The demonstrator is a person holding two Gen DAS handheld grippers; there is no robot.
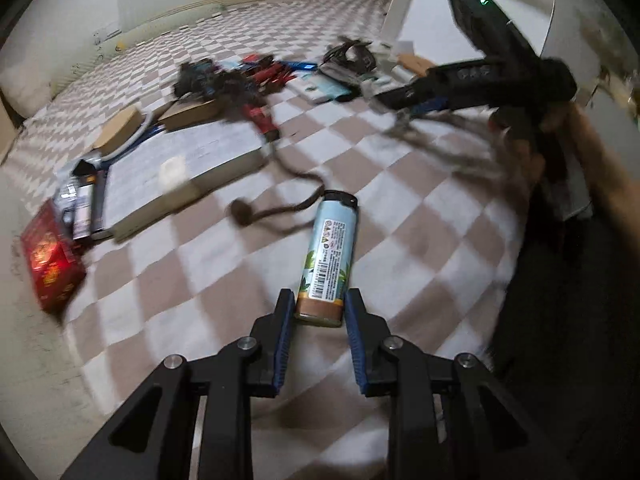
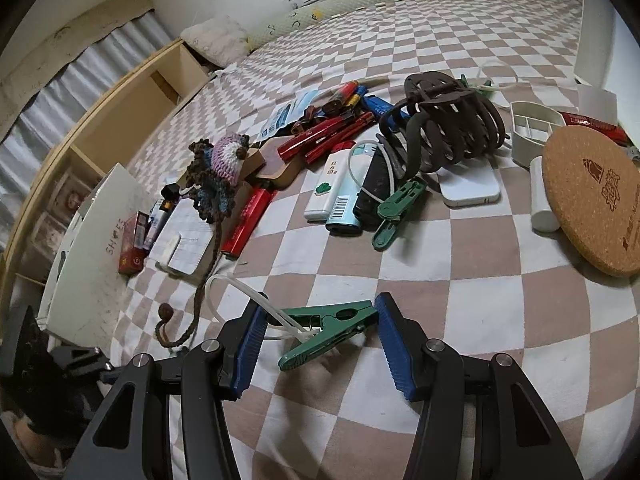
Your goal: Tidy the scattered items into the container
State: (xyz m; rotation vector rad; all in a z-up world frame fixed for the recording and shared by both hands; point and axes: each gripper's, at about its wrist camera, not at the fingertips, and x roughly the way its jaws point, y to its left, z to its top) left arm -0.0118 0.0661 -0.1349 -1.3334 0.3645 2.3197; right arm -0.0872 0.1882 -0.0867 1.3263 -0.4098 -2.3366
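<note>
Left gripper [image 1: 319, 310]: jaws narrow, set either side of the base of a can [image 1: 330, 256] that lies on the checked cover [image 1: 400, 208]. The pads appear to sit at its sides; a firm grip cannot be confirmed, as the frame is blurred.

Right gripper [image 2: 318, 330]: jaws about half open around a green clip [image 2: 324, 330], which lies between the pads with gaps on both sides. It is judged not yet held. A white tie [image 2: 240, 292] is threaded through the clip and crosses the left pad.

Step in hand, as judged: closing on the clip. The pads should be closed across the clip's body, not its splayed handles, and the tie kept from being trapped under a finger.

Beyond the clip, a brown cord [image 2: 200, 312] trails from a crochet toy [image 2: 222, 176]; it could be snagged on the lift. Farther off lie a second clip [image 2: 398, 210], tubes [image 2: 340, 196], red pens [image 2: 320, 138], a dark hair claw [image 2: 440, 128], a phone [image 2: 468, 186], a white tray [image 2: 536, 128] and a cork mat [image 2: 592, 200].

A white box lid [image 2: 96, 240] stands at the left, beside a red packet [image 2: 132, 248]. The container is presumably that box, though this cannot be confirmed.
</note>
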